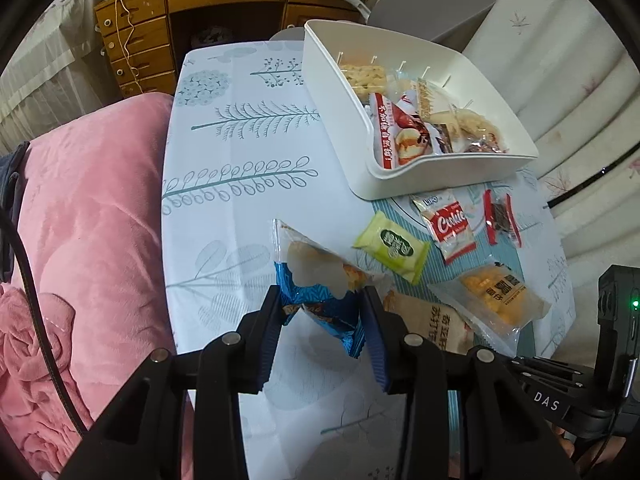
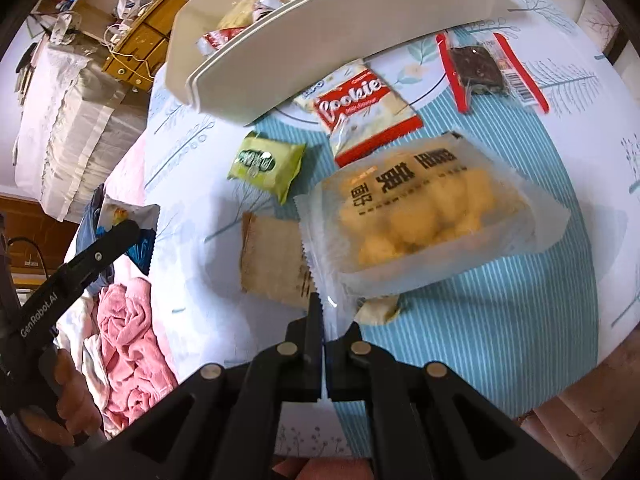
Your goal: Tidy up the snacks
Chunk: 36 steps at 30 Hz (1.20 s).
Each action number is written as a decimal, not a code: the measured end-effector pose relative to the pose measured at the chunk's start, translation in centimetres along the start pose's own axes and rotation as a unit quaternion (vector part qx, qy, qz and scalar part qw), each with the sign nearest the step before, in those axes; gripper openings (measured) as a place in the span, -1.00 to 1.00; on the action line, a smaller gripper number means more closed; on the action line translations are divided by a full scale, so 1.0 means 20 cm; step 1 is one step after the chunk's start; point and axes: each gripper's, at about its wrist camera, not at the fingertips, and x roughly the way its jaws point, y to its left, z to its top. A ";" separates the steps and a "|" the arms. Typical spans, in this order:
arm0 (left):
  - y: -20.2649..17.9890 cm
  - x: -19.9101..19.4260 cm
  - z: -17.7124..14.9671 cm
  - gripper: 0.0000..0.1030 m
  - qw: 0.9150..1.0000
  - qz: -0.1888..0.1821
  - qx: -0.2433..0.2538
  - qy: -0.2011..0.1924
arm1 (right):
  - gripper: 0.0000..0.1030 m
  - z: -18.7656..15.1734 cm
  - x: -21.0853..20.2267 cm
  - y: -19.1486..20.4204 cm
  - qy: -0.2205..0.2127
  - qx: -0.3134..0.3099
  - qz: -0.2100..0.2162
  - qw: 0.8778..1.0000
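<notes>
Left tongs (image 1: 324, 300): clenched on a blue-and-clear snack packet (image 1: 320, 280), pinched at mid-body and held above the table (image 1: 240, 152), probably for carrying to the bin.

Right tongs (image 2: 322, 316): closed on the clear sealed edge of the yellow puff packet (image 2: 416, 216), a flat seam that gives thin jaws something to pinch; the packet hangs at 12 o'clock from the tips.

Brown paper packet (image 2: 272, 264): flat on the table at 11 o'clock of the right tongs, partly under the yellow packet.

Green packet (image 2: 266, 164): loose, further toward 11 o'clock.

Red-and-white cookie packet (image 2: 364, 112): at 12 o'clock, just short of the bin.

Dark bar in red-edged wrap (image 2: 480, 68): at 1 o'clock, apart from the rest.

White bin (image 1: 400, 184): farthest, at 1 o'clock of the left tongs, already holding several sorted snacks; five packets judged outstanding.
</notes>
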 end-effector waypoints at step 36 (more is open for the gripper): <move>-0.21 -0.38 -0.01 -0.28 0.997 -0.015 0.007 -0.078 | -0.01 0.01 -0.30 0.05 -0.060 -0.125 -0.017 0.990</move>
